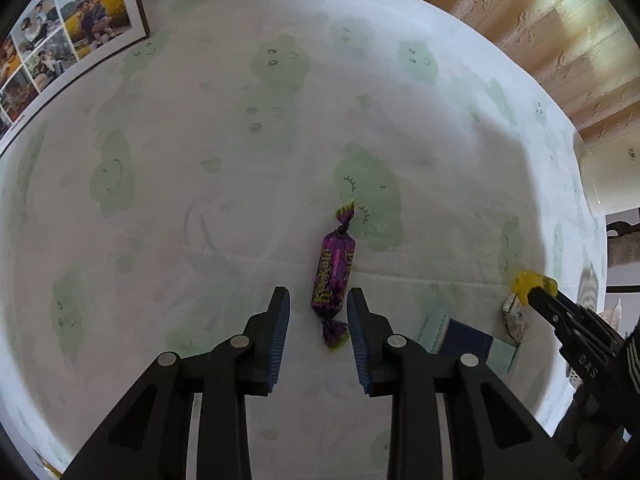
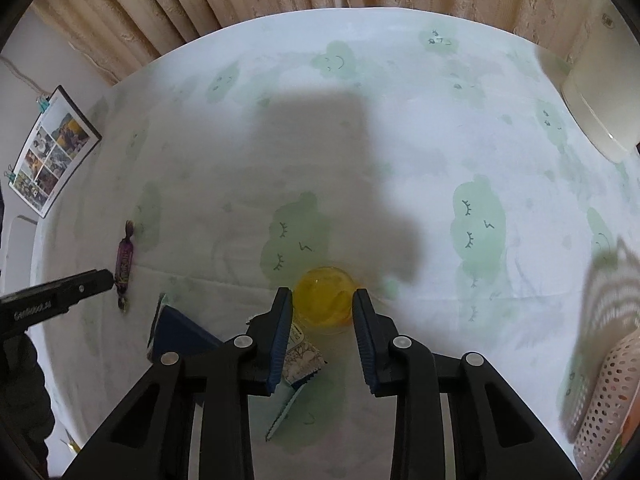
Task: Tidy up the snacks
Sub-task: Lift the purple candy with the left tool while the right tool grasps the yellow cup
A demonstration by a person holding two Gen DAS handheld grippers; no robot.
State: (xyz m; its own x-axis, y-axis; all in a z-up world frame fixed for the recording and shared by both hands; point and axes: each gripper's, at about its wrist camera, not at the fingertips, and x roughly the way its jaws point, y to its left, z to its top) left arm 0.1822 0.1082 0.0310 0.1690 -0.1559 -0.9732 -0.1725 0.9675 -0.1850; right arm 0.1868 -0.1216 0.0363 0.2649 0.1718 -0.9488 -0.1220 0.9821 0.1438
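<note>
Your left gripper (image 1: 318,312) has its jaws spread a little, straddling the purple candy (image 1: 334,272) without pressing on it; a gap shows on both sides. The candy lies flat on the tablecloth (image 1: 200,140), its long axis running away from you along the fingers, so a squeeze would take it across its narrow waist. Your right gripper (image 2: 322,310) is likewise parted, its pads flanking the yellow jelly cup (image 2: 323,298); the pads sit close to the cup's sides, but I cannot tell whether they touch it.

Taking the jelly cup as the mark: the purple candy lies well apart on its left, a small patterned packet (image 2: 302,358) lies just beside it, under the right gripper's left finger, and a dark blue packet (image 2: 176,330) sits a little further left. The pink perforated basket (image 2: 600,396) stands well off to its right, near the table edge. Between cup and basket the cloth is bare, which looks like open room for carrying.
</note>
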